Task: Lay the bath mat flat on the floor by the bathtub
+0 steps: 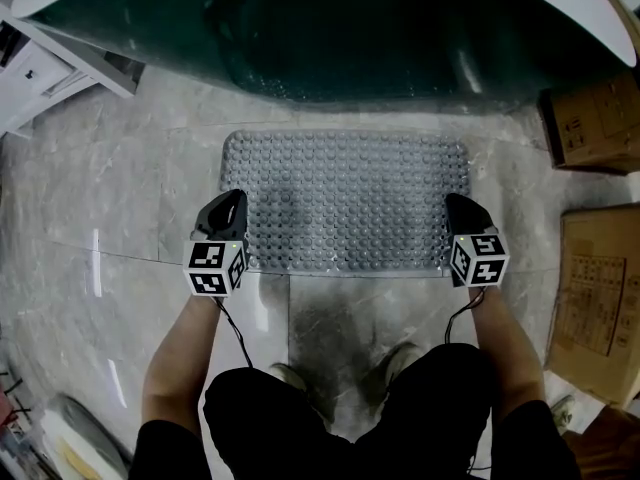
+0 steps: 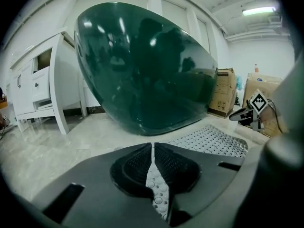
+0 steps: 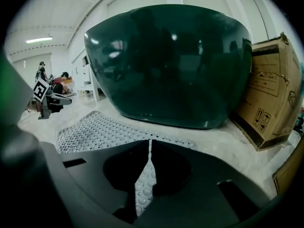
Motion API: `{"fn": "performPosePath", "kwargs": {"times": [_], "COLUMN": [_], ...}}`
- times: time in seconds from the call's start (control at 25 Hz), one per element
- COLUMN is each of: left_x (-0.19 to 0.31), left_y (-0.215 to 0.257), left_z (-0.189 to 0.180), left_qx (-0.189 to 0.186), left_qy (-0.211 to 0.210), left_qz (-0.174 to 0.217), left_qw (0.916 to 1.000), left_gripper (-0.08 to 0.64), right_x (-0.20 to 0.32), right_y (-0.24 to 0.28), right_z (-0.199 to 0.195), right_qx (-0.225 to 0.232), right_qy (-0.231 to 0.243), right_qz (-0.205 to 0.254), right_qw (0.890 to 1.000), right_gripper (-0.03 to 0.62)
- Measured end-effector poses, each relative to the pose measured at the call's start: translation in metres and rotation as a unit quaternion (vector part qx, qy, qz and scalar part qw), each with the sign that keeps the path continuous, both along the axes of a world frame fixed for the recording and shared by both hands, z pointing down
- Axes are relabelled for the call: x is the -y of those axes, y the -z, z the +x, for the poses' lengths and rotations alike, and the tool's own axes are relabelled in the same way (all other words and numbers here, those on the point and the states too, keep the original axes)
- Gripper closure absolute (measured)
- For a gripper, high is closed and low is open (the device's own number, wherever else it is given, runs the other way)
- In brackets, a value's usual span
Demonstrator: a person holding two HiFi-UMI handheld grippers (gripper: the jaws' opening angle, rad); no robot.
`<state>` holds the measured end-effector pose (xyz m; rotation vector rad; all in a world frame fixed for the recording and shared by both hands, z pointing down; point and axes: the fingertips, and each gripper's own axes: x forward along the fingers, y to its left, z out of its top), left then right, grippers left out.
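The grey bubbled bath mat [image 1: 345, 203] lies spread flat on the marble floor, just in front of the dark green bathtub [image 1: 330, 28]. My left gripper [image 1: 232, 206] is at the mat's left edge, near its front corner. My right gripper [image 1: 457, 208] is at the right edge. In the left gripper view the jaws [image 2: 152, 146] are closed to a thin line with a strip of mat [image 2: 156, 184] pinched between them. The right gripper view shows the same: the jaws [image 3: 150, 144] meet on a strip of mat [image 3: 145, 184].
Cardboard boxes [image 1: 590, 118] [image 1: 600, 288] stand on the floor to the right. A white cabinet [image 1: 40, 68] is at the far left. The person's shoes [image 1: 290, 376] are behind the mat's near edge. Bare marble floor [image 1: 110, 218] stretches to the left.
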<state>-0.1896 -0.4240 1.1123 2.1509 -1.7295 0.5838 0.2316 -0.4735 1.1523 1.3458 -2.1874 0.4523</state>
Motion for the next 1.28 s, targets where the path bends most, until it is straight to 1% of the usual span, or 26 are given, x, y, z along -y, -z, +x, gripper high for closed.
{"fn": "performPosePath", "kwargs": {"times": [0.2,0.4,0.68,0.8,0.92,1.08,1.28], "left_x": [-0.001,-0.005,-0.008,-0.013,-0.02,-0.035,-0.062], "left_y": [0.008,0.02,0.049,0.062,0.078,0.112,0.173], "left_z": [0.011,0.027,0.055,0.062,0.068,0.069,0.071], "left_qx": [0.003,0.005,0.02,0.04,0.052,0.04,0.023], "left_qy": [-0.021,-0.057,-0.112,-0.133,-0.137,-0.123,-0.121], "left_qz": [0.007,0.012,0.045,0.061,0.066,0.058,0.032], "left_qw": [0.9997,0.9983,0.9925,0.9884,0.987,0.9899,0.9919], "left_gripper": [0.537,0.543,0.543,0.543,0.545,0.545,0.545], "right_x": [0.001,-0.002,-0.002,-0.004,-0.01,-0.026,-0.056], "right_y": [0.011,0.025,0.051,0.067,0.09,0.126,0.188], "right_z": [-0.01,-0.023,-0.042,-0.048,-0.051,-0.051,-0.057], "right_qx": [-0.009,-0.012,-0.007,-0.004,0.006,0.012,0.014], "right_qy": [0.015,0.036,0.069,0.08,0.086,0.085,0.087], "right_qz": [0.01,0.023,0.05,0.061,0.065,0.049,0.02], "right_qw": [1.0,0.999,0.996,0.995,0.994,0.995,0.996], "right_gripper": [0.575,0.575,0.575,0.575,0.575,0.575,0.575]}}
